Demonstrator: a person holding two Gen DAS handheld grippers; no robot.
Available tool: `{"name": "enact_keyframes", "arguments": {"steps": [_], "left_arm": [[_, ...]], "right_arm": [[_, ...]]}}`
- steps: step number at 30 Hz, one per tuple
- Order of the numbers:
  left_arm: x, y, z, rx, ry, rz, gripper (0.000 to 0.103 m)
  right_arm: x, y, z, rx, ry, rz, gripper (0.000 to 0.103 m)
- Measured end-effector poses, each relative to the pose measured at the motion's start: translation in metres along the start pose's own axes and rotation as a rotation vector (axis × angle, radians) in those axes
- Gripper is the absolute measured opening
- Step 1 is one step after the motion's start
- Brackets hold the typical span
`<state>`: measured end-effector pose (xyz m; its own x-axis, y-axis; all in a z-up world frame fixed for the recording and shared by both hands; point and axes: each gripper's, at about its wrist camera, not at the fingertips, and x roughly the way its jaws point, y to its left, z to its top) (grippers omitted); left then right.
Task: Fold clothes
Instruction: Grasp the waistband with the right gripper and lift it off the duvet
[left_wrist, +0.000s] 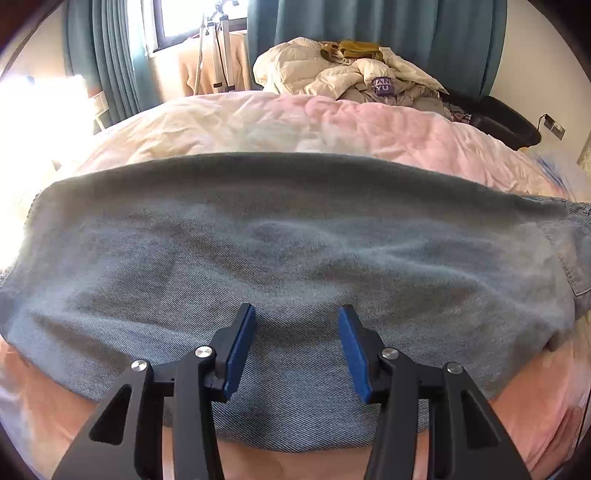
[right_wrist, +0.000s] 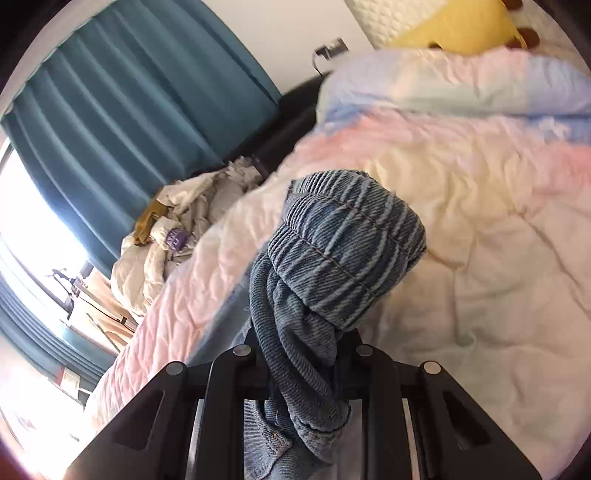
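A blue-grey denim garment (left_wrist: 295, 266) lies spread flat across the pink quilted bed (left_wrist: 332, 118) in the left wrist view. My left gripper (left_wrist: 297, 325) is open, its blue pads (left_wrist: 240, 350) hovering just over the near part of the denim with nothing between them. In the right wrist view my right gripper (right_wrist: 303, 347) is shut on a bunched, elastic-ribbed end of the denim garment (right_wrist: 343, 251), which is lifted above the bed and hides the fingertips.
A crumpled cream duvet with loose clothes (left_wrist: 343, 70) is piled at the bed's far side, also shown in the right wrist view (right_wrist: 173, 229). Teal curtains (right_wrist: 140, 96) and a bright window stand behind. A black chair (left_wrist: 506, 122) sits at the right. A yellow pillow (right_wrist: 454, 29) lies at the head.
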<state>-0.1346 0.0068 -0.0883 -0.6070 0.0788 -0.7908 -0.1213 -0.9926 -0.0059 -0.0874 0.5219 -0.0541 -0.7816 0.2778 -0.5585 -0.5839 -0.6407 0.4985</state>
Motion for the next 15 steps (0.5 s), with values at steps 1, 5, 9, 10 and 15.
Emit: {"name": "enact_keyframes", "arguments": {"steps": [1,5,9,10,15], "left_arm": [[-0.004,0.003,0.002,0.0,-0.018,0.002,0.048],[-0.021,0.013,0.008,0.0,-0.089,0.011,0.048],[-0.024,0.03,0.027,-0.035,-0.132,0.011,0.048],[-0.023,0.035,0.032,-0.06,-0.138,-0.004,0.048],[-0.027,0.057,0.046,-0.169,-0.178,-0.053,0.048]], "right_arm": [[-0.011,0.018,0.001,-0.04,-0.029,-0.002,0.02],[-0.047,0.09,-0.003,-0.144,-0.12,0.015,0.018],[-0.062,0.152,-0.046,-0.334,-0.159,0.04,0.015],[-0.065,0.168,-0.058,-0.384,-0.167,0.045,0.015],[-0.081,0.245,-0.116,-0.633,-0.211,0.074,0.014]]}}
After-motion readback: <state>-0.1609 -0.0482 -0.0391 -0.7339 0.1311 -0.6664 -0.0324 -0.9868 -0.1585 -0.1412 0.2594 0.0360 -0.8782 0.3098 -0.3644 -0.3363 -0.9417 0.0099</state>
